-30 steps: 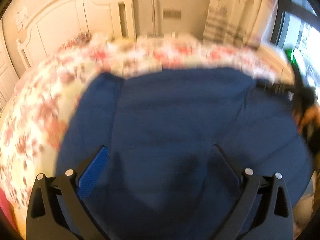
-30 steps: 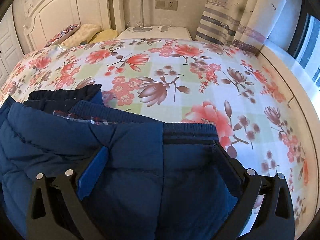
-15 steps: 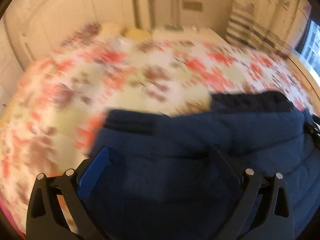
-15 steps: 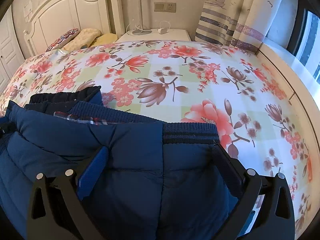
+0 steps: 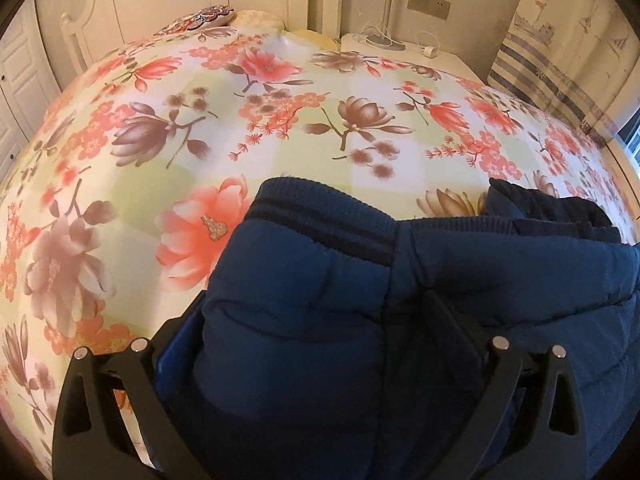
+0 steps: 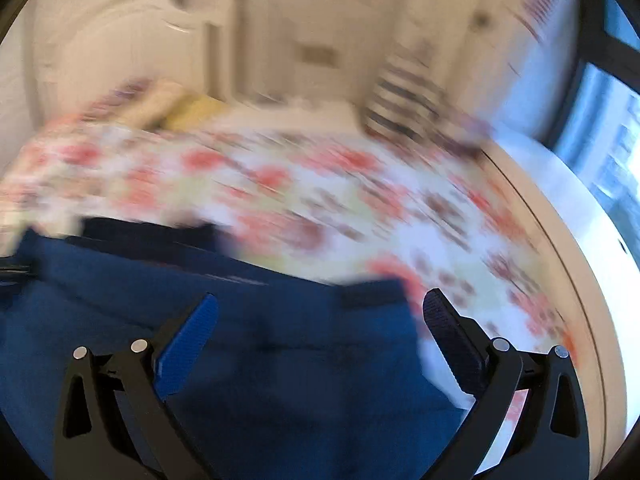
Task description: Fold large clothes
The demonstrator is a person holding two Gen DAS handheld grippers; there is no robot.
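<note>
No brand, label or readable writing shows on anything in front of you, and there is no container in either view — only a blue padded jacket (image 5: 320,320) lying on a floral bedspread (image 5: 200,128).

Your left gripper (image 5: 316,316) has its fingers spread wide, and the jacket bulges up between them. The puffy fabric covers most of the left finger's blue pad (image 5: 176,354), so only a sliver of it shows, and the dark right finger (image 5: 448,320) is pressed into the quilting. You cannot tell from this view whether the cloth is pinched or simply lying against the fingers. Just ahead of the fingertips the ribbed hem with its dark stripes (image 5: 320,224) curves across, and past it to the right a darker knit edge (image 5: 552,208) lies on the bedspread. Far beyond the fingers stand a white headboard (image 5: 160,8), pillows (image 5: 224,20) and a white nightstand (image 5: 400,48) with a lamp base and cables.

Your right gripper (image 6: 320,312) is also wide open, both pads bare: the blue pad (image 6: 184,344) on the left and the dark ribbed one (image 6: 448,336) on the right. This view is heavily blurred. The jacket (image 6: 260,360) lies beneath and between the fingers, its ribbed corner (image 6: 372,292) just inside the right fingertip; you cannot tell whether either pad touches it. A striped curtain (image 6: 404,96) and a window (image 6: 608,128) sit beyond, to the right.
</note>
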